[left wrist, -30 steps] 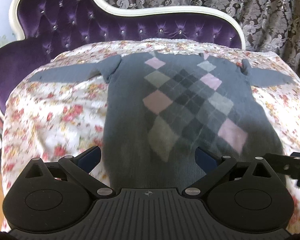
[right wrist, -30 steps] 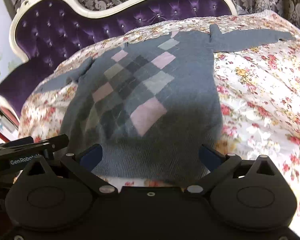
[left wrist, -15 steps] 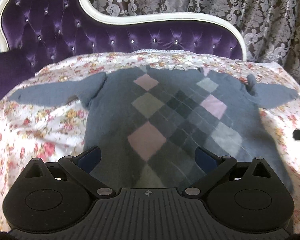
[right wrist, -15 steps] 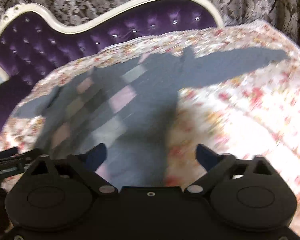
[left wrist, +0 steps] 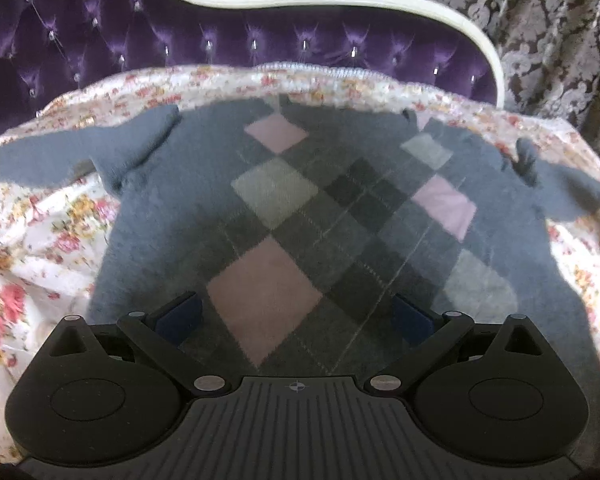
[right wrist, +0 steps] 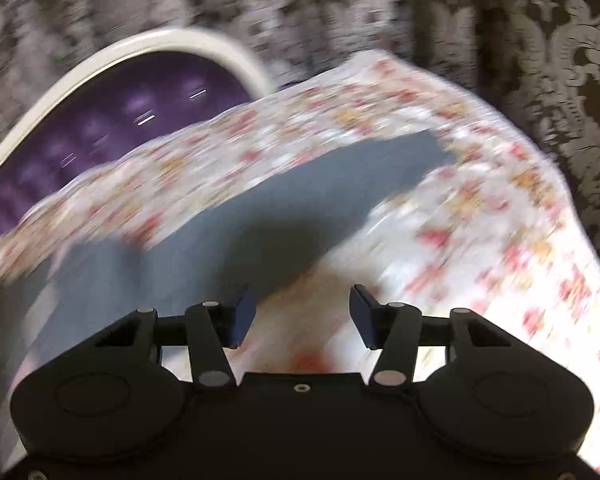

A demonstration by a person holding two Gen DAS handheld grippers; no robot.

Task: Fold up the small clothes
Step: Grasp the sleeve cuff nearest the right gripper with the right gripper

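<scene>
- Grey sweater point(left wrist: 300, 216) lies flat under the left gripper point(left wrist: 296, 316), collar pointing away, sleeves sideways.
- Flowery sheet point(left wrist: 40, 240) borders both sides.
- Left wide open, empty.
- Right gripper point(right wrist: 302, 314) half-open, empty, beside the sleeve point(right wrist: 300, 200).

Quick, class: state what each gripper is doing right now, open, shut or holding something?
Left gripper: open, holding nothing, over the argyle sweater.
Right gripper: open, holding nothing, beside the sweater's sleeve.
</scene>
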